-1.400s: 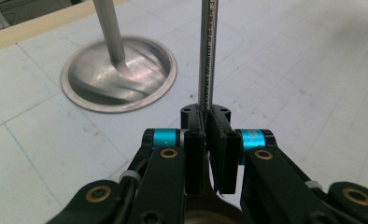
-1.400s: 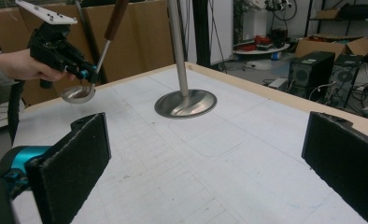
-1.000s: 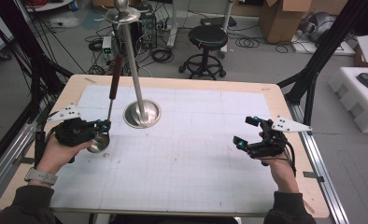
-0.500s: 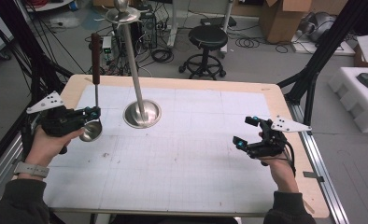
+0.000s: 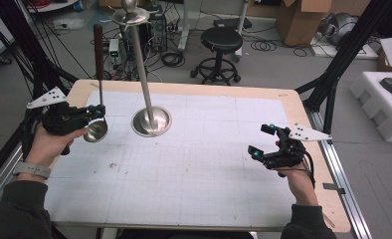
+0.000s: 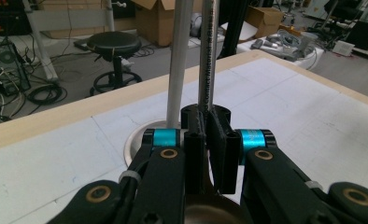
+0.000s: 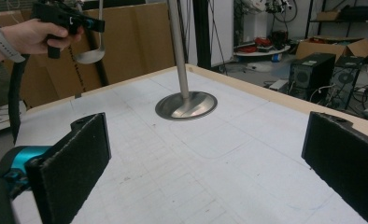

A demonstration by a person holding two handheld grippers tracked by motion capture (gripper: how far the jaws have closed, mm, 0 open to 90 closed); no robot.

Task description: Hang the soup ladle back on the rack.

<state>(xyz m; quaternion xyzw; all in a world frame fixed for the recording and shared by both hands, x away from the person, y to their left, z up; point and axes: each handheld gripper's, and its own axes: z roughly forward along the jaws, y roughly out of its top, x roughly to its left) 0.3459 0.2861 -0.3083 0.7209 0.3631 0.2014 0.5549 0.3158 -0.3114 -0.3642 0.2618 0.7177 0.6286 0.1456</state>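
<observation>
The ladle (image 5: pixel 96 124) is clamped by its stem in the left gripper (image 5: pixel 95 112), upright, bowl down and clear of the table (image 5: pixel 209 169), beside the stand (image 5: pixel 147 74), probably for hanging. The right gripper (image 5: pixel 262 144) is held open, idle.

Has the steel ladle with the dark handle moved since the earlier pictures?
Yes. The steel ladle with the dark handle has tilted upright, away from the steel stand's round base.
</observation>
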